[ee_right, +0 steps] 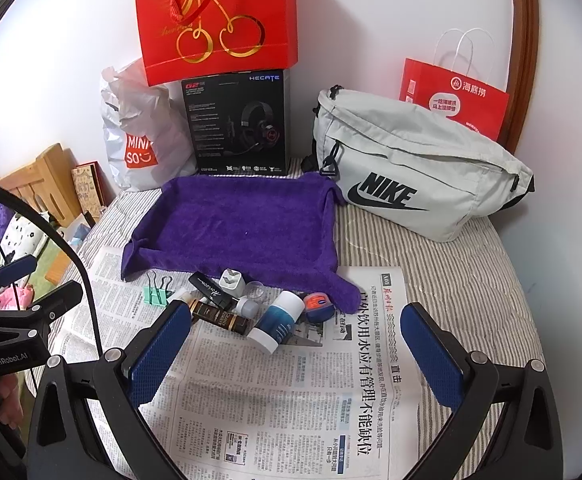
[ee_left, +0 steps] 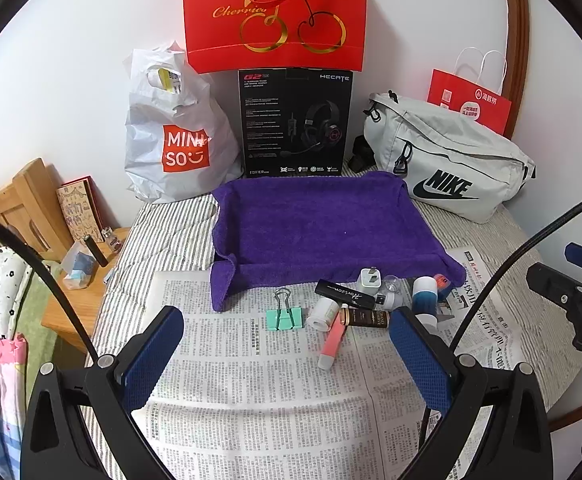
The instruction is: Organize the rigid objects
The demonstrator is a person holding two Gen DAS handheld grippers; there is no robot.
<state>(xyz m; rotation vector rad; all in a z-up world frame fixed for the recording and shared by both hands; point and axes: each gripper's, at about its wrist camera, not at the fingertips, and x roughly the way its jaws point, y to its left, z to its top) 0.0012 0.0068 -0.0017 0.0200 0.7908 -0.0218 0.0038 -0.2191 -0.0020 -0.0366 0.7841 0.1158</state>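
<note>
Purple terry towel (ee_left: 323,224), spread flat, empty. Against its near edge: blue-and-white cylindrical bottle (ee_right: 277,322), black-gold tube (ee_right: 221,318), mint metal binder clip (ee_left: 285,317). Left gripper (ee_left: 287,354) and right gripper (ee_right: 295,356), both released, hover nearer than these.

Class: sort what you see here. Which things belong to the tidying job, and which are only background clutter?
Job: green binder clip, pink tube, black USB stick, white charger plug, blue-and-white bottle, purple towel.

Clutter: Nike bag, headset box, Miniso bag.
</note>
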